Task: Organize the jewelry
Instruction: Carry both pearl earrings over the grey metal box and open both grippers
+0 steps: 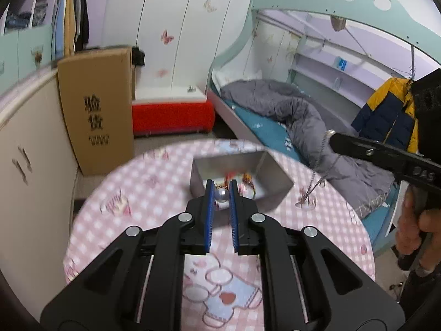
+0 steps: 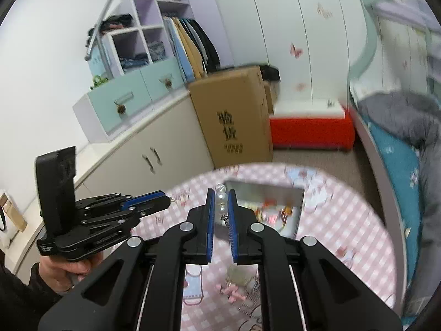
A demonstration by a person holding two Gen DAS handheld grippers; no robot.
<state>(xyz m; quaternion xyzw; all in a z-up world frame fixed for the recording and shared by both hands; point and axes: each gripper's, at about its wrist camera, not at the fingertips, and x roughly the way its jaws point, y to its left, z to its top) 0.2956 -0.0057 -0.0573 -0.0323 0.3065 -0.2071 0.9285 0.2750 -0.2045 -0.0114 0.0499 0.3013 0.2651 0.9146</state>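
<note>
Left gripper [image 1: 221,193] is up over the round table [image 1: 137,193] with its pink checked cloth, blue pads drawn in narrow around a single pearl bead [image 1: 222,195] with a bit of gold fitting at its side. Just beyond it sits the metal tray [image 1: 273,176], open-topped, with a jumble of red and gold pieces on its floor; the bead hangs right at the tray's near edge.

Over on the right, the right gripper [image 2: 221,201] is clamped tight on a pearl piece [image 2: 221,197]: stacked white beads between the pads, a fine silver chain [image 1: 314,184] trailing down from them. In the left wrist view that chain dangles to the cloth to the right of the tray. In the right wrist view, small pink bits [image 2: 234,295] and more chain lie on the near part of the table. A cardboard box [image 1: 96,110] stands on the floor beyond.
</note>
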